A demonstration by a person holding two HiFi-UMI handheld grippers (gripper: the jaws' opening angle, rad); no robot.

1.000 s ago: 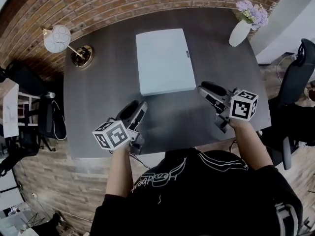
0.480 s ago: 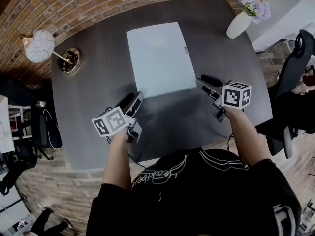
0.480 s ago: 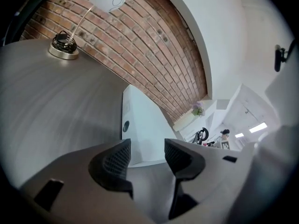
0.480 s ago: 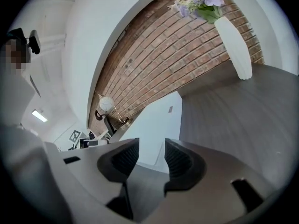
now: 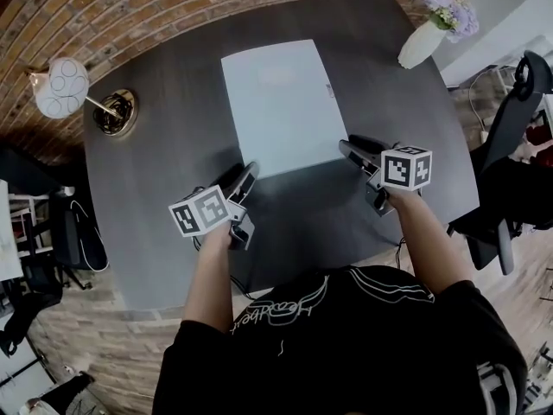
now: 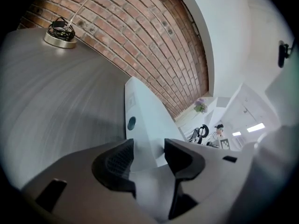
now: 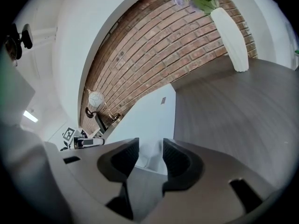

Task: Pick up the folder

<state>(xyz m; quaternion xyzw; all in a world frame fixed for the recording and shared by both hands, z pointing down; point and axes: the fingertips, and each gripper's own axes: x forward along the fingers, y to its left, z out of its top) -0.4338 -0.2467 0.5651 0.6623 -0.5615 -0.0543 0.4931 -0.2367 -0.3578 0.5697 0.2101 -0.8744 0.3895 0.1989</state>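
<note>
- The folder (image 5: pixel 281 102), pale and closed, lies flat on the dark table (image 5: pixel 164 188) with a short edge toward the person. No part of it is lifted.
- The left gripper (image 5: pixel 244 178) has its tips at the folder's near-left corner. Its jaws have just been opening and stand apart. In the left gripper view the corner shows in the gap, but neither pad presses on it.
- The right gripper (image 5: pixel 348 150) mirrors this at the near-right corner. Its jaws have also just been opening and are parted, with the folder's edge in the gap and nothing clamped.
- By my reading the approach is all but done: both tools are low, angled down and lined up on the two near corners.
- What is left is the whole grasp, which means closing on the corners and then raising the folder off the table.
- The folder looks thin and sits flush, so one jaw on each side probably has to slip under the edge first. Otherwise the pads may close on air or push the folder away.
- Farther out, a lamp (image 5: pixel 60 86) stands at the far-left corner and a vase (image 5: pixel 421 46) of flowers at the far-right, both well apart from the folder.
- A brick wall (image 5: pixel 173 7) runs behind the table, and a chair (image 5: pixel 510 145) stands off to the right.
</note>
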